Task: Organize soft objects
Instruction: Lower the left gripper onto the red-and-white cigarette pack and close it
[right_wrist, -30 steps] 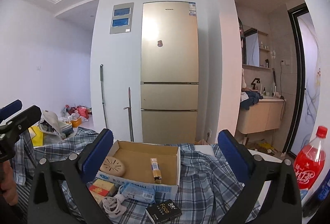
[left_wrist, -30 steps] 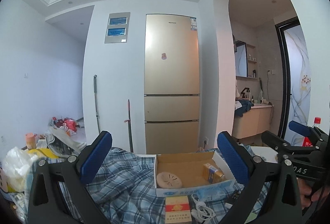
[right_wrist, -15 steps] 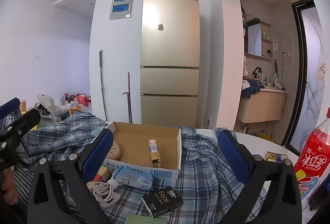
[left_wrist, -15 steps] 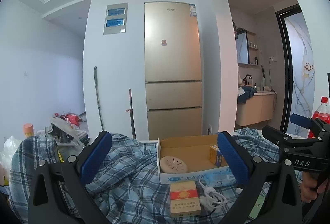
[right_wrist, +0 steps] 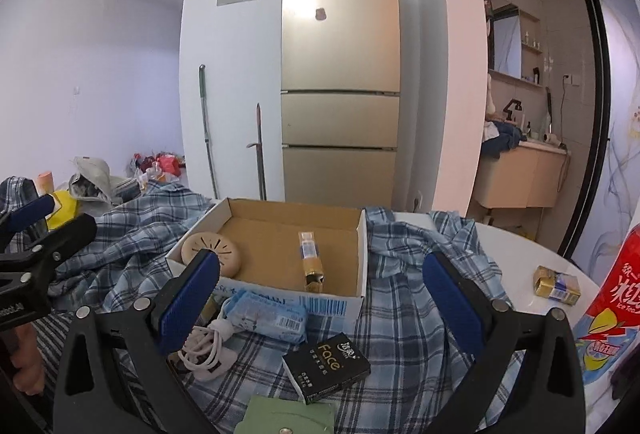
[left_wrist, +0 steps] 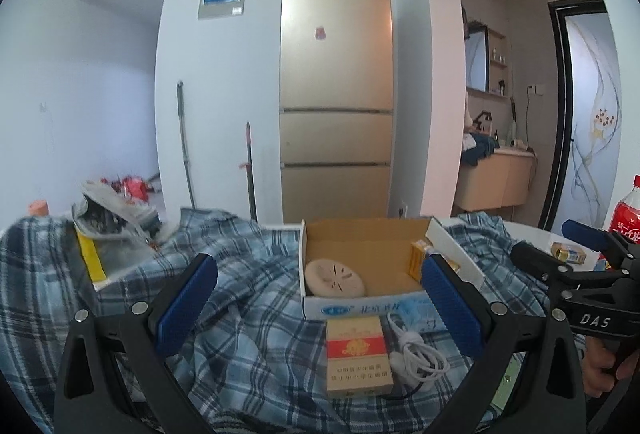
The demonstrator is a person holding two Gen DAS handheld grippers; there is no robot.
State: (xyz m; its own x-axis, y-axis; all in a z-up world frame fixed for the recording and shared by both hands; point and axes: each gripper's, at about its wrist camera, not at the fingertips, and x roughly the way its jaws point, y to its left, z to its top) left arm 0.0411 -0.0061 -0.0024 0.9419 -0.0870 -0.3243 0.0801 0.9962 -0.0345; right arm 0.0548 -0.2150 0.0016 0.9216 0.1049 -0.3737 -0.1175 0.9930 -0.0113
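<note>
- The plaid shirt [right_wrist: 404, 298], of soft blue and white checked cloth, lies crumpled in many folds over the white round table [right_wrist: 516, 254]; it covers most of the table top and other things rest on it.
- One open cardboard box [right_wrist: 288, 234], brown inside and white outside, stands on the shirt. Inside it are two things: one round beige disc with slits [left_wrist: 334, 276] at the left and one narrow yellow carton [right_wrist: 310, 262] standing near the middle.
- Just in front of the box, on the cloth, lie one soft blue tissue pack [right_wrist: 264, 314], one coiled white cable [right_wrist: 208, 350], one red and gold cigarette pack [left_wrist: 357, 354] and one black pack with the word "Face" [right_wrist: 326, 366].
- One flat green pouch with a snap button [right_wrist: 286, 418] is at the lower edge of the right wrist view.
- One small gold pack [right_wrist: 556, 284] lies on the bare table, near one red plastic bottle [right_wrist: 608, 314].
- The left tongs [left_wrist: 318, 298] are wide open above the shirt and hold nothing; the blue pads have a ribbed texture.
- The right tongs [right_wrist: 320, 298] are also wide open and empty, over the box and the cloth.
</note>
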